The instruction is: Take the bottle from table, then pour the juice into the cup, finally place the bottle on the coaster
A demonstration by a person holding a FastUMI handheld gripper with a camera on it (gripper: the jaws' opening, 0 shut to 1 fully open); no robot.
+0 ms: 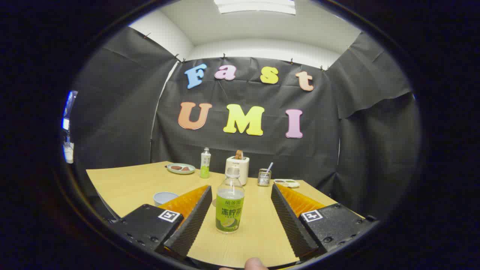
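A clear bottle (230, 205) with a green label and pale green juice stands upright on the wooden table (123, 183). It sits between my two fingers, nearer the left one, and touches neither. My gripper (242, 193) is open wide around it. A pale blue cup (164, 197) stands on the table just left of the left finger. Something clear and round shows at the bottle's left side, partly hidden behind the left finger; I cannot tell what it is.
Beyond the bottle stand a white toaster (238, 168) with toast in it, a second small bottle (205, 163), a green plate (181, 168) with food, a metal mesh holder (264, 177) and a small dish (287, 183). A fingertip (255, 263) shows at the near edge.
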